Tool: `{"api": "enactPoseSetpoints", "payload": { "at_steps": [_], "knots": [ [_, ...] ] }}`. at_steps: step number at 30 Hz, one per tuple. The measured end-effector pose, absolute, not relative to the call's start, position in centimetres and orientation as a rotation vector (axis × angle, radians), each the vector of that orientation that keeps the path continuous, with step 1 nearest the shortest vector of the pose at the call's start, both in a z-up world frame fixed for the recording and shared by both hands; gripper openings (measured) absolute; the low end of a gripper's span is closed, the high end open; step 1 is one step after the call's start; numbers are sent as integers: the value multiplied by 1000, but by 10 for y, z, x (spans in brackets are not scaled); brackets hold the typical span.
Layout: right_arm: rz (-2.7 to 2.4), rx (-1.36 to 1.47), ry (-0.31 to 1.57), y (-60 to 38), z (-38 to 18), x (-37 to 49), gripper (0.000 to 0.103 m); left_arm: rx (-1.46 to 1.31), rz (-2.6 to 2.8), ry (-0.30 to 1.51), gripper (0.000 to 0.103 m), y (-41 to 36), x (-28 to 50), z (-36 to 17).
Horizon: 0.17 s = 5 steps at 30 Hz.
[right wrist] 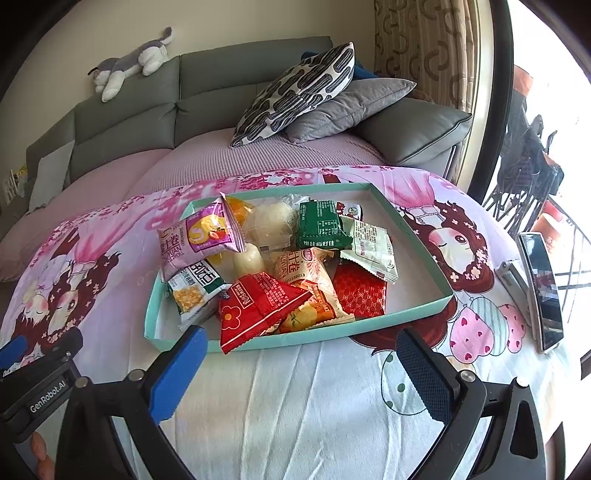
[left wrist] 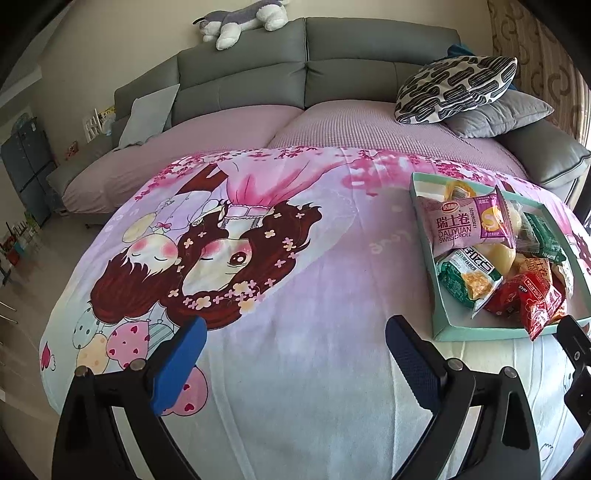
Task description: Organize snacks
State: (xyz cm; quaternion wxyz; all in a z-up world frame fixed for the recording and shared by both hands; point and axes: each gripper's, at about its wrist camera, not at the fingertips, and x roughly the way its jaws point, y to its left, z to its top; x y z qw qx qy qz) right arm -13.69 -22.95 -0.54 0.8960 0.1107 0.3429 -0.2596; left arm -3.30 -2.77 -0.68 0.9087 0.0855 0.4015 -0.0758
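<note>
A shallow teal box (right wrist: 417,310) sits on a pink cartoon cloth (right wrist: 295,387) and holds several snack packets: a pink Swiss roll pack (right wrist: 199,240), a red packet (right wrist: 258,306) hanging over the front rim, a dark green packet (right wrist: 321,225), an orange packet (right wrist: 306,277). My right gripper (right wrist: 301,354) is open and empty just in front of the box. In the left wrist view the box (left wrist: 480,328) is at the right with the pink pack (left wrist: 461,225) on top. My left gripper (left wrist: 295,343) is open and empty over bare cloth, left of the box.
A phone (right wrist: 543,291) lies on the cloth right of the box. A grey sofa (left wrist: 306,70) with patterned and grey cushions (left wrist: 458,88) stands behind. A plush dog (left wrist: 240,18) lies on the sofa back. The left gripper's body (right wrist: 37,376) shows at the right wrist view's left edge.
</note>
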Motion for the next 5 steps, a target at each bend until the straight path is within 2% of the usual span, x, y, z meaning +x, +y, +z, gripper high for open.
{"api": "enactPoseSetpoints", "payload": {
  "at_steps": [5],
  "knots": [
    [-541,232,715,-229,-6,-138,103,173,-157,829,98,-28,-34,-6]
  ]
}}
